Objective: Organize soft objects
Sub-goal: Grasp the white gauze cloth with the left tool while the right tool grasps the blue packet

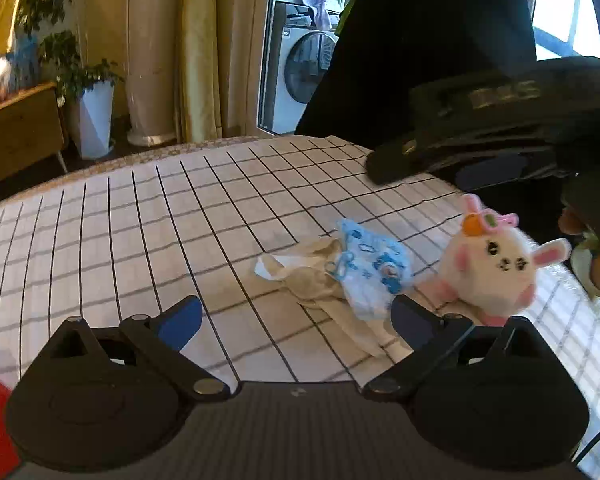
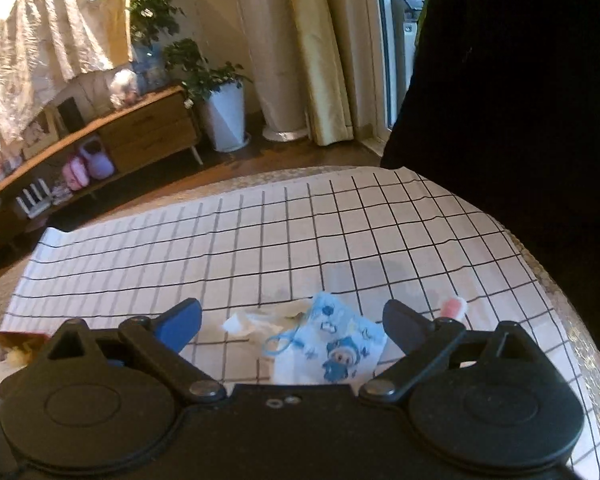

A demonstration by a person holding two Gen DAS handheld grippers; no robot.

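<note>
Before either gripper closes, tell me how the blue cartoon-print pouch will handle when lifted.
The blue cartoon-print pouch lies crumpled and flat on the grid cloth, so it probably flops and sags. It looks thin, likely light. Its blue cord loop may dangle or snag.
</note>
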